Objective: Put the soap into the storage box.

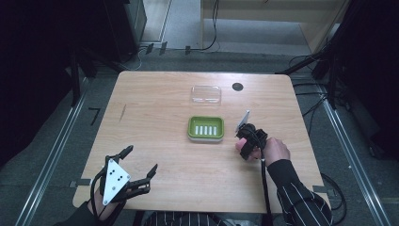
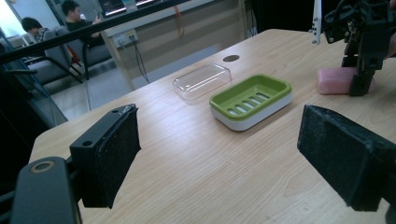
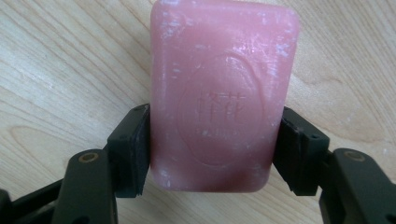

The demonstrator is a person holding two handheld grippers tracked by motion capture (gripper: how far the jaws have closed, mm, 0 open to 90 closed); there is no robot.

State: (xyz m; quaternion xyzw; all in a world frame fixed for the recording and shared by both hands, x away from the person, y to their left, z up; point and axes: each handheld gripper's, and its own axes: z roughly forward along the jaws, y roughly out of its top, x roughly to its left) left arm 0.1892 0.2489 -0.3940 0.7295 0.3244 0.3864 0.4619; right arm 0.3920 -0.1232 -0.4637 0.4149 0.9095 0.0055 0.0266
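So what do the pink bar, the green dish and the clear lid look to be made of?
Pink bar: soap, probably; waxy matte face with whitish scuffs and a stamped oval mark. Green dish: smooth, glossy moulded plastic, slotted, over a white base. Clear lid: thin transparent plastic by its look.

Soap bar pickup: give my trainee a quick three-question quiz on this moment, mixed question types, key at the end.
1. True or false: the right gripper has its jaws against both long sides of the pink soap bar.
2. Multiple choice: where does the clear lid lie? A) on the green soap dish; B) on the table beyond the dish; C) in the left gripper.
3. Fill in: the left gripper's jaws stand ____ over bare wood.

Key: 1 true. 2 B. 3 open.
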